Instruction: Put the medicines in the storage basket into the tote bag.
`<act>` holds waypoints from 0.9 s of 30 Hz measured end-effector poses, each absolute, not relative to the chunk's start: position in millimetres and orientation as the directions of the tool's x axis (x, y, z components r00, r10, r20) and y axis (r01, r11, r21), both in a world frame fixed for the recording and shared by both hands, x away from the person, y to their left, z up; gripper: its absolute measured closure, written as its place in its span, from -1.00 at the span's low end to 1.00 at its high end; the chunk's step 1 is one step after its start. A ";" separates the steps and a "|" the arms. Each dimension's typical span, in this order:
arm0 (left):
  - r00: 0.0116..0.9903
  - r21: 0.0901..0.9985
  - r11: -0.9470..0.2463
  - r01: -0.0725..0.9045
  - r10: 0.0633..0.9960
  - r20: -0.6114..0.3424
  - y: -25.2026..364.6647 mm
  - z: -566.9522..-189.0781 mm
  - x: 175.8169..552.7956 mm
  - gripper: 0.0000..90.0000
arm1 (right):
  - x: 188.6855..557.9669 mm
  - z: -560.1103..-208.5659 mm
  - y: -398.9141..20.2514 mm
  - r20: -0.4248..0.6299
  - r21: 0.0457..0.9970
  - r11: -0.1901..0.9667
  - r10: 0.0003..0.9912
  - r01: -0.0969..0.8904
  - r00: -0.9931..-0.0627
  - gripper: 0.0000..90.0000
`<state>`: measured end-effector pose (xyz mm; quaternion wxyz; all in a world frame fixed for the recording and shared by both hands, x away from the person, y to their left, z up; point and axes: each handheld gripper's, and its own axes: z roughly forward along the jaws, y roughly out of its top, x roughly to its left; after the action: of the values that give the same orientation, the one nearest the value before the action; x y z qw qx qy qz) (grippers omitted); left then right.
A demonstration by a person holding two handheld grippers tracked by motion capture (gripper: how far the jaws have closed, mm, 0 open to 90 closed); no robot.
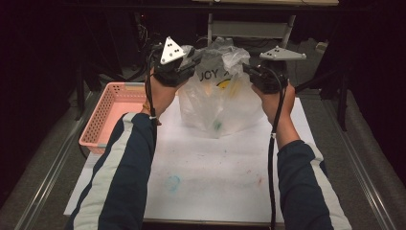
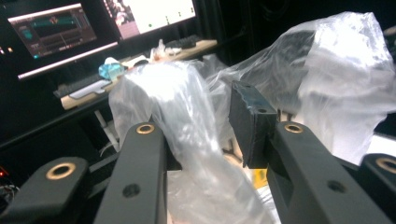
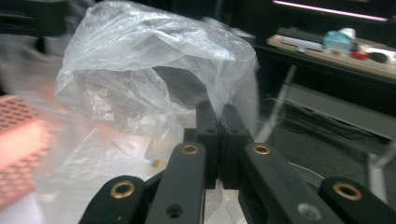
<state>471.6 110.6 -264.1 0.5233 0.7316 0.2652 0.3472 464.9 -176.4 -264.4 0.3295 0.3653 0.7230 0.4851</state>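
A person held a clear plastic bag (image 1: 218,93) up by its rim over a white table (image 1: 215,167), beside a pink basket (image 1: 111,114). The left gripper (image 2: 205,135) stood open, film bunched between its jaws; the right gripper (image 3: 218,140) was clamped on the opposite edge. Doing it well likely meant pulling the two sides evenly apart, without tearing the film.
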 end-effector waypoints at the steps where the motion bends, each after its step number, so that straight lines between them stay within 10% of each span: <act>1: 0.613 0.949 -0.311 0.040 0.758 0.223 113.2 -267.5 474.6 0.38 | 469.6 -269.6 -180.4 -0.125 0.937 0.269 0.855 0.224 -0.503 1.00; 14: 0.489 0.953 -0.273 0.132 0.854 0.178 134.8 -289.6 499.1 0.05 | 502.9 -289.6 -208.2 -0.166 0.914 0.296 0.897 0.277 -0.409 0.96; 21: 0.420 0.934 -0.340 0.110 0.868 0.266 133.1 -286.5 505.7 0.62 | 512.1 -285.7 -220.6 -0.171 0.930 0.273 0.914 0.247 -0.368 0.66; 27: 0.400 0.938 -0.325 0.119 0.881 0.255 142.0 -273.7 506.1 0.72 | 505.7 -263.7 -224.2 -0.146 0.945 0.240 0.918 0.222 -0.369 0.44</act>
<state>506.1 142.0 -273.7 0.4583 0.6999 0.3569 0.4156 505.7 -224.2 -263.7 0.3804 0.4135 0.6895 0.4571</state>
